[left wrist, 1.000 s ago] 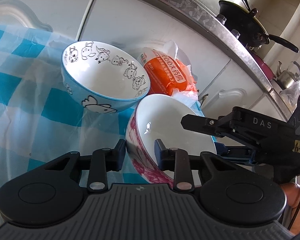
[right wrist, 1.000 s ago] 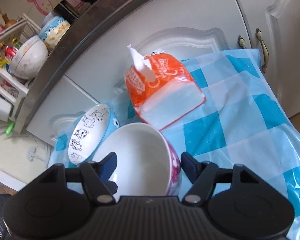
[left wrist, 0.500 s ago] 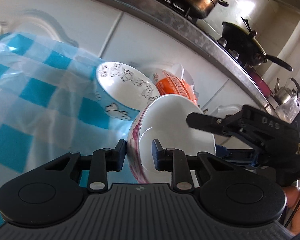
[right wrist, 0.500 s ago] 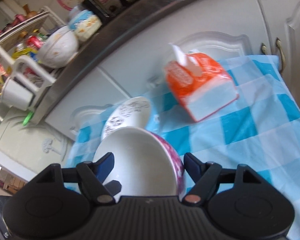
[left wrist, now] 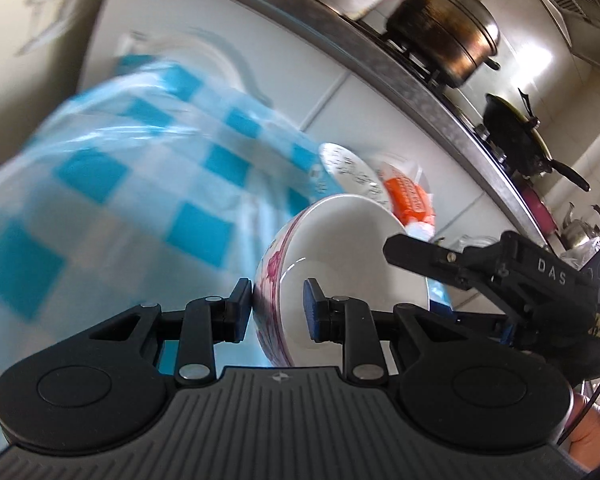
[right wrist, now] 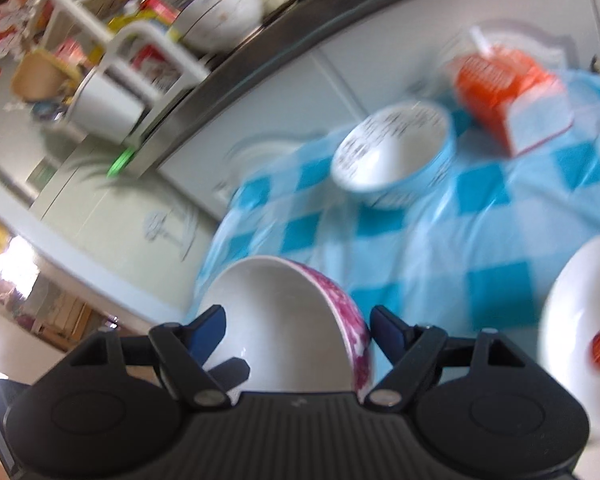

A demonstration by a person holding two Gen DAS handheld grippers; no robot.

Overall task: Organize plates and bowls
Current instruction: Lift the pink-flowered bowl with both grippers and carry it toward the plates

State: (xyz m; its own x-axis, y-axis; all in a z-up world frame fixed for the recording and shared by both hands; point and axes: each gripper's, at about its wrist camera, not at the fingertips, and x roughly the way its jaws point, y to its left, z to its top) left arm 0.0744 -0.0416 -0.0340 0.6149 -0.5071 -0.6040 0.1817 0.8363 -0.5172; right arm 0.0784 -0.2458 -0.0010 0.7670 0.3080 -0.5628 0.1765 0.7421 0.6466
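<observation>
Clearly the left gripper [left wrist: 278, 308] has its fingers pinched on the wall of the pink-flowered bowl [left wrist: 340, 264], one pad outside on the pattern and one inside on the white glaze, so the bowl hangs tilted above the blue checked tablecloth [left wrist: 100, 184]. The right gripper [right wrist: 298, 330] has its fingers spread wide on either side of the same bowl, seemingly touching neither side, though the near rim is hidden behind its own body. By my judgement the bowl is glazed china: stiff, fairly heavy for a one-sided pinch, slick on the inside and liable to chip or break if it slips, so the rim wall is the sensible place to hold it, with a deep bite and no sudden swing. A blue bowl with cartoon animals [right wrist: 396, 156] stands on the cloth farther back, just beside an orange tissue pack [right wrist: 504, 92], and it looks the likely place to nest the held one. Both views are smeared by motion, so the drawings on the blue bowl and the print on the pack cannot be read. A white dish [right wrist: 584, 312] with a red mark is cut off at the right edge of the right wrist view.
</observation>
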